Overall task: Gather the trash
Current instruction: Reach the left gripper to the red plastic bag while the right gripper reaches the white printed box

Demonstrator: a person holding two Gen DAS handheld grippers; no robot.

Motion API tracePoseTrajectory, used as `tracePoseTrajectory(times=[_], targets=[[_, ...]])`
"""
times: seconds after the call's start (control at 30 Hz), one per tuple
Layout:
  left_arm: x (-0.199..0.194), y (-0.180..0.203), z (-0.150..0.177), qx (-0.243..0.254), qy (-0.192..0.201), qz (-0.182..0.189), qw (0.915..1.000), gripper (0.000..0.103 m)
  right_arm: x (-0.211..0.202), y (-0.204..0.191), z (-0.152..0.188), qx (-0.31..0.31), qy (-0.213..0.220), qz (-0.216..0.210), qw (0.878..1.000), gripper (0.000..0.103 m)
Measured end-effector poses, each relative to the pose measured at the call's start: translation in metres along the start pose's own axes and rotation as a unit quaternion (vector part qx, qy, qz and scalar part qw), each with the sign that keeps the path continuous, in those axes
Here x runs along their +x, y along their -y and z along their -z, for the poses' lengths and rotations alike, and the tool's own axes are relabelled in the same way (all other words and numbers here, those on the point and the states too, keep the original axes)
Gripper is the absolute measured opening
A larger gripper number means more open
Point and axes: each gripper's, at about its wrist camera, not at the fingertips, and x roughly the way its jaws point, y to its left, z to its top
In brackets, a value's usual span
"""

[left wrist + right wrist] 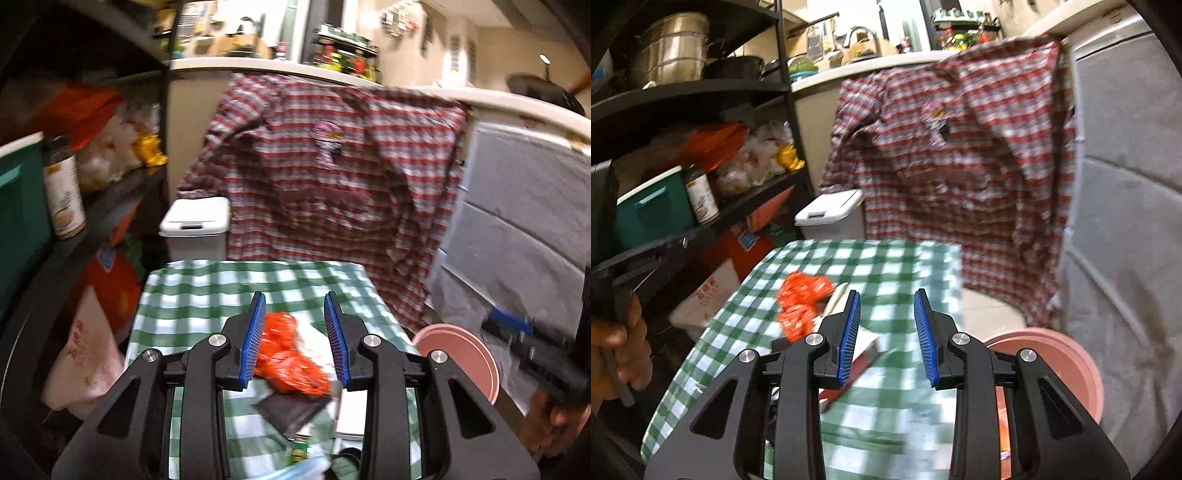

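A small table with a green-checked cloth (199,295) (894,266) carries the trash. A crumpled orange wrapper (288,354) (801,302) lies on it beside white paper (314,339) and a dark grey packet (291,406). My left gripper (294,297) hovers open above the orange wrapper, and its pads do not press on it. My right gripper (886,295) is open over bare cloth with nothing between its fingers. A red and white carton (864,354) lies under its left finger. Each gripper shows, blurred, at the edge of the other's view.
A pink round bin (458,354) (1067,354) stands at the table's right. A white lidded bin (195,218) (831,208) sits behind the table. A red plaid shirt (332,166) hangs off the counter. Black shelves (701,92) with pots, bags and a jar fill the left.
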Motion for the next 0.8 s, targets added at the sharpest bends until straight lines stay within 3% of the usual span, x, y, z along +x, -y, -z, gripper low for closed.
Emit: tracePoseTrajectory(times=[0.07, 0.1, 0.17, 0.23, 0.3, 0.53, 0.6, 0.8], targets=[[0.001, -0.018, -0.001, -0.020, 0.001, -0.009, 0.9998, 0.033, 0.013, -0.014, 0.008, -0.002, -0.016, -0.006, 1.000, 0.034], [0.002, -0.025, -0.001, -0.029, 0.000, -0.013, 0.9995, 0.033, 0.021, -0.022, 0.013, -0.005, -0.026, -0.010, 1.000, 0.044], [0.004, -0.033, 0.001, -0.040, -0.003, -0.018, 0.9990, 0.033, 0.036, -0.034, 0.022, -0.007, -0.044, -0.016, 0.999, 0.055], [0.008, -0.038, 0.002, -0.044, -0.006, -0.023, 0.9987, 0.033, 0.049, -0.042, 0.031, -0.003, -0.060, -0.018, 0.998, 0.057], [0.011, -0.040, 0.005, -0.042, -0.011, -0.024, 0.9988, 0.033, 0.070, -0.046, 0.040, 0.015, -0.094, -0.022, 0.995, 0.066], [0.023, -0.049, 0.014, -0.042, -0.030, -0.025, 0.9984, 0.033, 0.121, -0.054, 0.071, 0.049, -0.188, -0.018, 0.981, 0.072], [0.029, -0.051, 0.017, -0.048, -0.037, -0.024, 0.9979, 0.033, 0.125, -0.056, 0.074, 0.048, -0.190, -0.013, 0.980, 0.078], [0.053, -0.054, 0.032, -0.065, -0.064, -0.020, 0.9956, 0.033, 0.132, -0.062, 0.074, 0.040, -0.196, -0.012, 0.980, 0.078]])
